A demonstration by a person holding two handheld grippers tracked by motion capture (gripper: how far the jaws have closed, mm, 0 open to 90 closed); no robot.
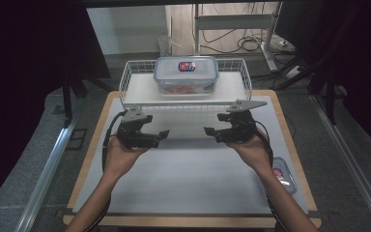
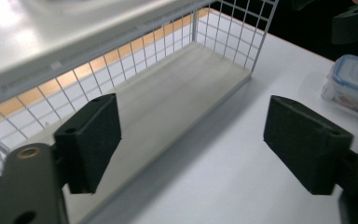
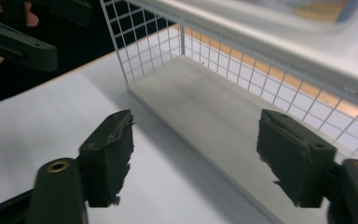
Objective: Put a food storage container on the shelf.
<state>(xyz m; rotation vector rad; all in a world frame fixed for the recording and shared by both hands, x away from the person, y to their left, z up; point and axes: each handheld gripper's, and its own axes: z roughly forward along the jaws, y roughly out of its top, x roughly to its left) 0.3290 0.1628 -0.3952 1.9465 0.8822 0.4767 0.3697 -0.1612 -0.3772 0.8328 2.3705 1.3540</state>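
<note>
The wire basket (image 1: pixel 125 79) stands at the far middle of the table (image 1: pixel 183 183), carrying a lidded plastic container (image 1: pixel 186 75) on its upper shelf. The left gripper (image 1: pixel 163 134) and right gripper (image 1: pixel 208 130) hover just in front of it, tips facing each other, both with jaws spread and nothing between the pads. The step looks like a release or a fresh approach to the basket. A second small container (image 1: pixel 282 171) lies near the right edge; the next move likely calls for choosing 1 target and closing in squarely.
</note>
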